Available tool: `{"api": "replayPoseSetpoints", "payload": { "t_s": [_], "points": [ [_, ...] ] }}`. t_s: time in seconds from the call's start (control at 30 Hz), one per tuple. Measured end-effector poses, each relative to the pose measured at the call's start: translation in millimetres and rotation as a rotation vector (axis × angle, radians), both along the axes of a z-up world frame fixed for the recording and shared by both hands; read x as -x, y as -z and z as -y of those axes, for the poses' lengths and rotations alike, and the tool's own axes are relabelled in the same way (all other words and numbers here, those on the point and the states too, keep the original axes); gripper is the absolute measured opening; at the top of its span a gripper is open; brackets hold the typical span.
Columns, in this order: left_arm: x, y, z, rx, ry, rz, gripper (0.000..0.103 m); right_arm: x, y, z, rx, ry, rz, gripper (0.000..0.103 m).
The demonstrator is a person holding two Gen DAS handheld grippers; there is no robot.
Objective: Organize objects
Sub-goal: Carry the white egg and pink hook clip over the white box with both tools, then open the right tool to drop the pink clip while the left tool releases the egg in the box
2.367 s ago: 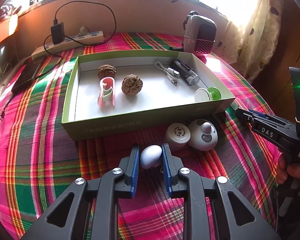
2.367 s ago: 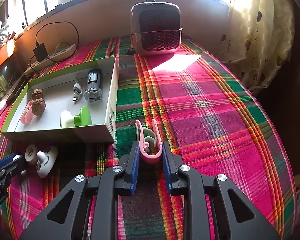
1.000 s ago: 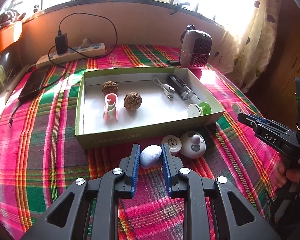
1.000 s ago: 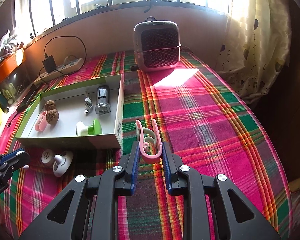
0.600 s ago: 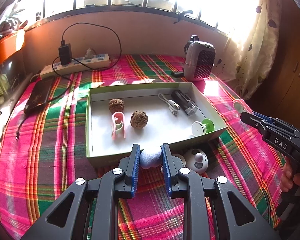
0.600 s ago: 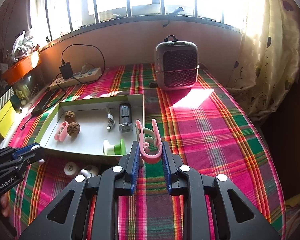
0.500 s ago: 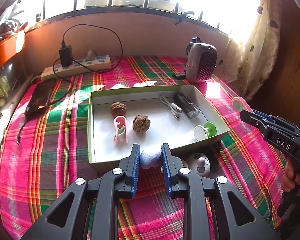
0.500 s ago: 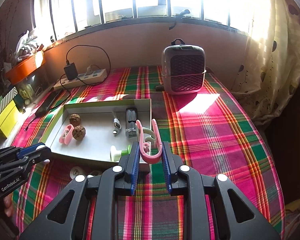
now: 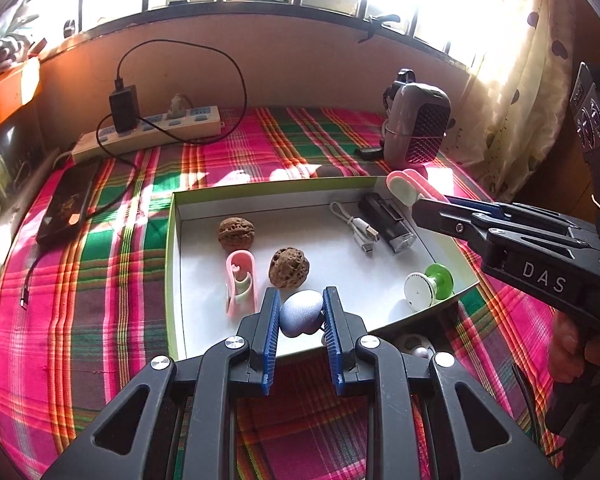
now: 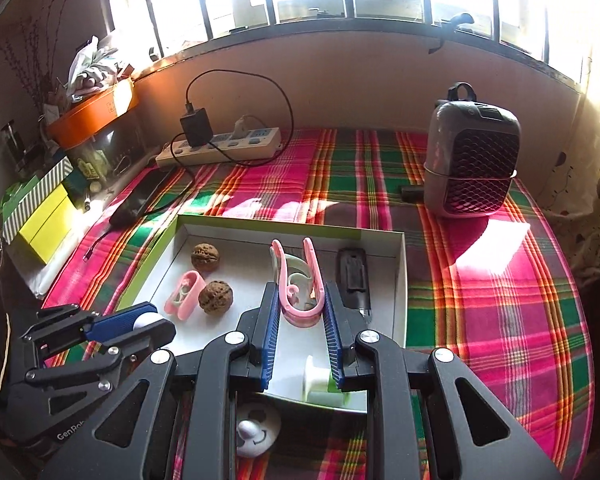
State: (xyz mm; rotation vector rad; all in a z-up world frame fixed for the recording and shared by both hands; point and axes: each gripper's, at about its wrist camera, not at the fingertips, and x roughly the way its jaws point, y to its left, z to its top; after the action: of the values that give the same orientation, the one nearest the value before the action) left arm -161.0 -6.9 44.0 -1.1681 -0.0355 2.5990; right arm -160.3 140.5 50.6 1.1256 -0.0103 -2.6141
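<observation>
Checked cloth [image 10: 480,320], pink and green, covers table. White power strip [image 10: 220,146] at back edge, by wall. Black charger [image 10: 196,122] plugged into it, black cable [image 10: 260,92] looping up wall. Grey heater [image 10: 470,172] with dark grille upright near back right corner. Dark phone [image 9: 70,206] flat near left edge. Orange box [image 10: 92,114] and yellow box [image 10: 46,226] past left edge. Spotted curtain [image 9: 512,60] at right.

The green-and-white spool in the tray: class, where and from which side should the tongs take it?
Grip the narrow neck between the white disc and green disc of the spool, coming from above. It lies on its side near the tray wall, so the discs would likely stop it slipping out.
</observation>
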Motion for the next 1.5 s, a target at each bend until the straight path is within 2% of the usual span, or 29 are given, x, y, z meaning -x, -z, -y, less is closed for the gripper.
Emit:
{"api": "replayPoseSetpoints", "payload": {
  "t_s": [0.23,0.63,1.1,1.5],
  "points": [
    [11,7,-2,0.014,0.003,0.017,0.02,26,17,19,-0.013,-0.041,0.058,0.023],
    [24,22,-7,0.033,0.002,0.051,0.02,48,36,35,-0.029,-0.085,0.113,0.023],
    [30,32,-8,0.054,-0.014,0.068,0.02,59,49,39,-0.075,-0.079,0.133,0.023],
    [34,35,-5,0.04,-0.022,0.081,0.02,59,54,41,-0.113,-0.067,0.124,0.023]
  ]
}}
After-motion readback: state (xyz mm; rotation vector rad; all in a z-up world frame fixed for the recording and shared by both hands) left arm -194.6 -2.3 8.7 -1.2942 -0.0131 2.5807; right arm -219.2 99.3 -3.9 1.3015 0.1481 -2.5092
